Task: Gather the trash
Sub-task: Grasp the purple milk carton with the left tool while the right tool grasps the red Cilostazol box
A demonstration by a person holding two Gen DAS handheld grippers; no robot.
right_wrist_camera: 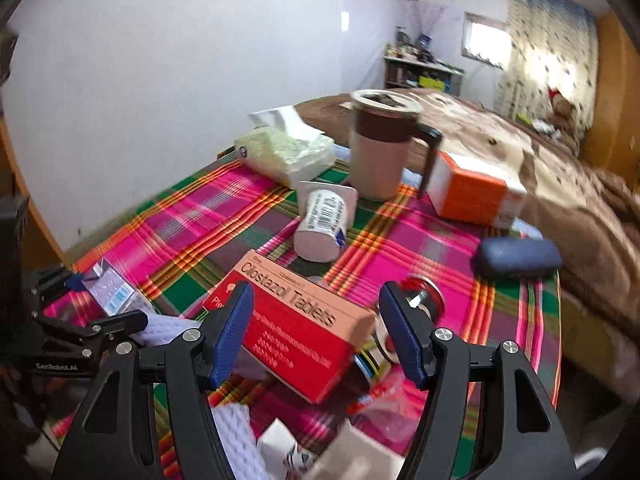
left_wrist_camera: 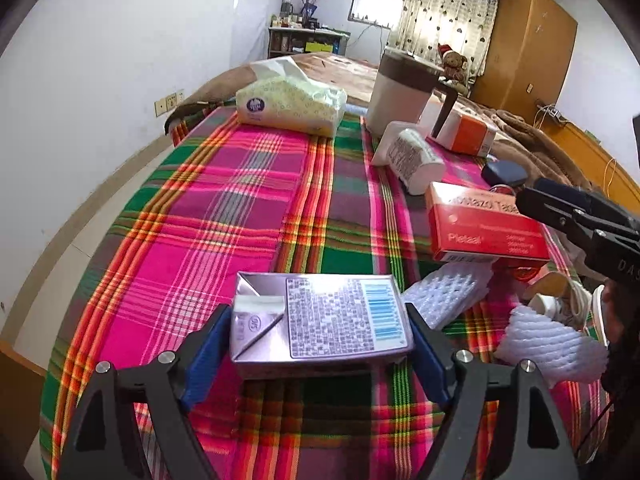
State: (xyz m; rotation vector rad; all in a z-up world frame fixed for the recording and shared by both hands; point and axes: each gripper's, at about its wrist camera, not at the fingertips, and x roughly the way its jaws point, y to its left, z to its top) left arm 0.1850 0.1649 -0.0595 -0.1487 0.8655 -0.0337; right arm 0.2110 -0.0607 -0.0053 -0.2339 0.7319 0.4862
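Observation:
A purple drink carton (left_wrist_camera: 320,320) lies flat on the plaid cloth between the blue pads of my left gripper (left_wrist_camera: 316,350), whose jaws stand wide on either side of it, not pressing. The carton also shows in the right wrist view (right_wrist_camera: 112,288). A red tablet box (right_wrist_camera: 296,328) lies tilted on a pile of trash, between the open jaws of my right gripper (right_wrist_camera: 316,328); it also shows in the left wrist view (left_wrist_camera: 484,228). A tipped yogurt cup (right_wrist_camera: 324,220), white foam netting (left_wrist_camera: 548,344) and a blister sheet (left_wrist_camera: 448,296) lie nearby.
A tissue pack (left_wrist_camera: 288,104), a lidded mug (right_wrist_camera: 380,144), an orange-and-white box (right_wrist_camera: 476,192) and a dark blue case (right_wrist_camera: 516,258) sit at the table's far side. A red can (right_wrist_camera: 420,292) lies behind the right finger. A bed with a brown blanket (right_wrist_camera: 560,168) lies beyond.

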